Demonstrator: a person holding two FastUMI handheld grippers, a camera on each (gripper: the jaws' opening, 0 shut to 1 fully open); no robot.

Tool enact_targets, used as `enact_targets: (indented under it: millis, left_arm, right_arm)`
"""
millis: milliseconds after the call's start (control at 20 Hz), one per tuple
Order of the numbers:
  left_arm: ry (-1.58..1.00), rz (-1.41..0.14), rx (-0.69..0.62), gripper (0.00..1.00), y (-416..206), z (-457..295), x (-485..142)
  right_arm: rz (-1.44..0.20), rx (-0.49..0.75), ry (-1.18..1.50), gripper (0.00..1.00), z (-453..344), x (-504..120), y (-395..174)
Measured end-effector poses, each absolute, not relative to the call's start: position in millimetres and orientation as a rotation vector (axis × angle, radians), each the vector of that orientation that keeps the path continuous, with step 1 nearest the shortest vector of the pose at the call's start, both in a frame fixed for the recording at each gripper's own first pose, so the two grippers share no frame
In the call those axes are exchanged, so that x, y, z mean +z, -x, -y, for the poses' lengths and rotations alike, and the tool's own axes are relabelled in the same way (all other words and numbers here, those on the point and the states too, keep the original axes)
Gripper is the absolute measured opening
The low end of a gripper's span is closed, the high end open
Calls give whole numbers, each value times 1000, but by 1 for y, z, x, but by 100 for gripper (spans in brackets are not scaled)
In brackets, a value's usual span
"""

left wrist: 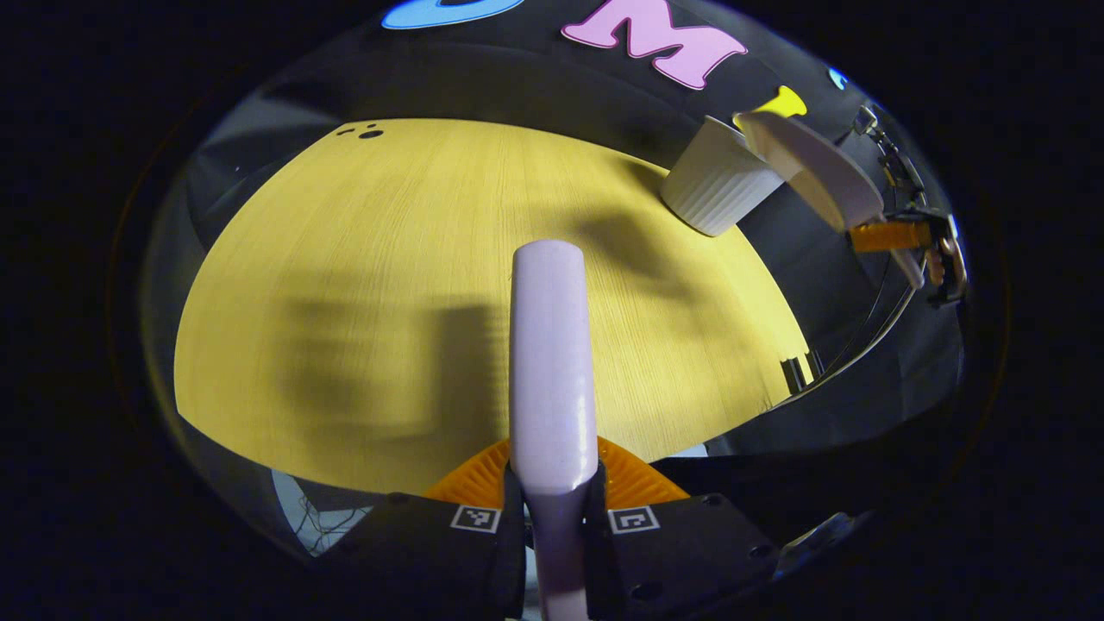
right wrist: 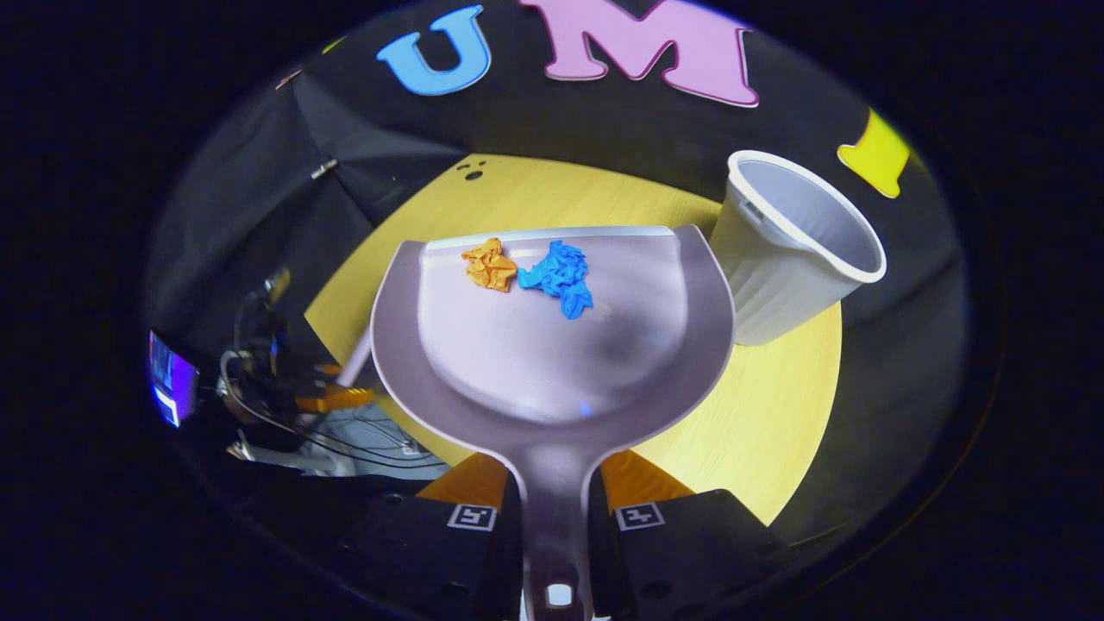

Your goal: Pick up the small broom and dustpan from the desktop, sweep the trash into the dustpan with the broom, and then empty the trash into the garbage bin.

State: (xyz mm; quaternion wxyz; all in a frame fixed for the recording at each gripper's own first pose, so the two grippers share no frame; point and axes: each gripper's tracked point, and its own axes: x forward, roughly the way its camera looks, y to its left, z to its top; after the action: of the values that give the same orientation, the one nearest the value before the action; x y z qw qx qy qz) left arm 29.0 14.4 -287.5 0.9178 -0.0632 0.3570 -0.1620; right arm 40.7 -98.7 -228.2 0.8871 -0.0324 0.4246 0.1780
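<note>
1. Left gripper view: the broom [left wrist: 549, 345] handle, judged light, stiff and smooth, was clamped low down by the left claw [left wrist: 552, 504], its long axis pointing away over the bench [left wrist: 345, 259], left of the garbage bin [left wrist: 720, 188].

2. Right gripper view: the dustpan [right wrist: 552, 345], judged light and rigid, was gripped at its handle by the right claw [right wrist: 556, 517]; its lip pointed away, just left of the garbage bin, with the orange trash [right wrist: 489, 264] and blue trash [right wrist: 559, 276] loose near that lip.

Glossy smooth plastic dustpan [right wrist: 552, 345], crumpled paper scraps [right wrist: 556, 276], ribbed matt bin [right wrist: 789, 254], wood-grain desktop [left wrist: 414, 285].

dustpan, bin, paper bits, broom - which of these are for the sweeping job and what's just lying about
For the job: dustpan, orange paper scrap, blue paper scrap, white bin, broom handle.

Lying about: cables, wooden desktop.
</note>
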Motion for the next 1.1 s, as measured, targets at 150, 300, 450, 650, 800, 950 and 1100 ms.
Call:
enact_targets:
  millis: [150, 300, 450, 650, 800, 950, 1100]
  left_arm:
    - [142, -737, -319, 31, -22, -18, -293]
    - [143, -734, -305, 31, -21, -25, -289]
    - [138, -729, -288, 31, -26, -34, -283]
    - [124, -710, -238, 32, -37, -51, -270]
    - [157, -681, -194, 33, -43, -60, -256]
    - [191, -667, -175, 32, -47, -61, -250]
    - [186, -684, -146, 32, -49, -69, -254]
  right_arm:
    - [-836, 321, 39, 35, 94, -234, -43]
    - [-773, 256, 23, 35, 94, -233, -47]
    - [-748, 174, 13, 35, 88, -240, -50]
    - [-722, 47, 86, 35, 97, -239, -51]
    - [-718, -34, 138, 35, 100, -234, -48]
    - [-697, -85, 192, 31, 106, -234, -51]
    - [-691, -118, 274, 35, 116, -231, -52]
